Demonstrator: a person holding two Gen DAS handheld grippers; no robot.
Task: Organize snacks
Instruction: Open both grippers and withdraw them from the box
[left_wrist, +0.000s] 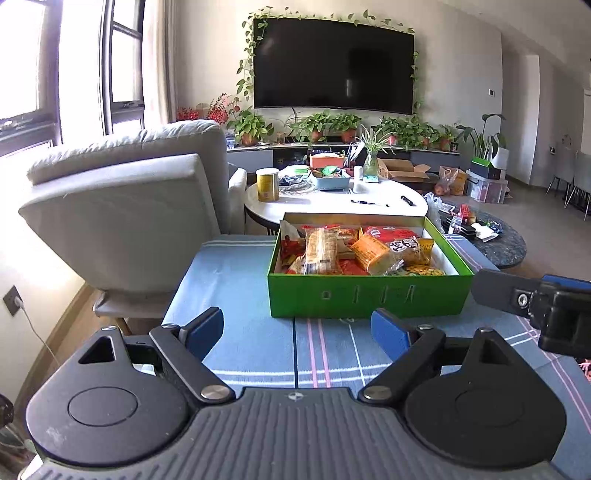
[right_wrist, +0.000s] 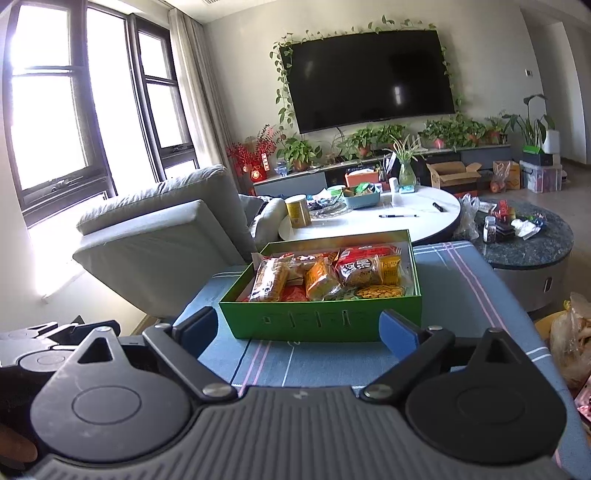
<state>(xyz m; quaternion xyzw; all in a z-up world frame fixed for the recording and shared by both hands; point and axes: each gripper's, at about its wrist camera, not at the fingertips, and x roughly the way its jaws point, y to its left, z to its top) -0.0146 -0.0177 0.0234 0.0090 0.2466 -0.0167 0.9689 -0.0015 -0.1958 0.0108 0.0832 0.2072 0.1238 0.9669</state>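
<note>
Both grippers hang wide and empty over the blue striped cloth (left_wrist: 251, 280) that covers the near table: the left gripper (left_wrist: 297, 334) shows its two blue-padded fingers spread apart with nothing but cloth between them, and the right gripper (right_wrist: 297, 332) stands the same way, jaws parted, pads bare, holding nothing. Straight ahead of both sits the open green cardboard box (left_wrist: 369, 295), flat on the cloth and just beyond the fingertips, not touched by either tool. Inside it the packaged snacks (left_wrist: 354, 251) lie piled in a loose heap: a long clear-wrapped pack of golden biscuits (right_wrist: 269, 279) along the left side, an orange packet (right_wrist: 322, 281) tilted in the middle, a round-labelled red pack (right_wrist: 360, 271) to the right, and a yellow patterned packet (right_wrist: 378, 292) against the near wall. From the left wrist view, the right tool's dark finger pokes in at the right edge, level with the box's near corner and close beside it. Behind the box stands a white oval coffee table (left_wrist: 332, 206) carrying a gold tin can (left_wrist: 267, 184), a pale blue basket (left_wrist: 330, 181) and a pen (left_wrist: 369, 203). A grey padded armchair (left_wrist: 125, 199) leans back on the left, and a dark marble round table (right_wrist: 528, 243) sits off to the right. On the far wall, a black flat television (left_wrist: 332, 64) hangs framed by trailing green vines.
</note>
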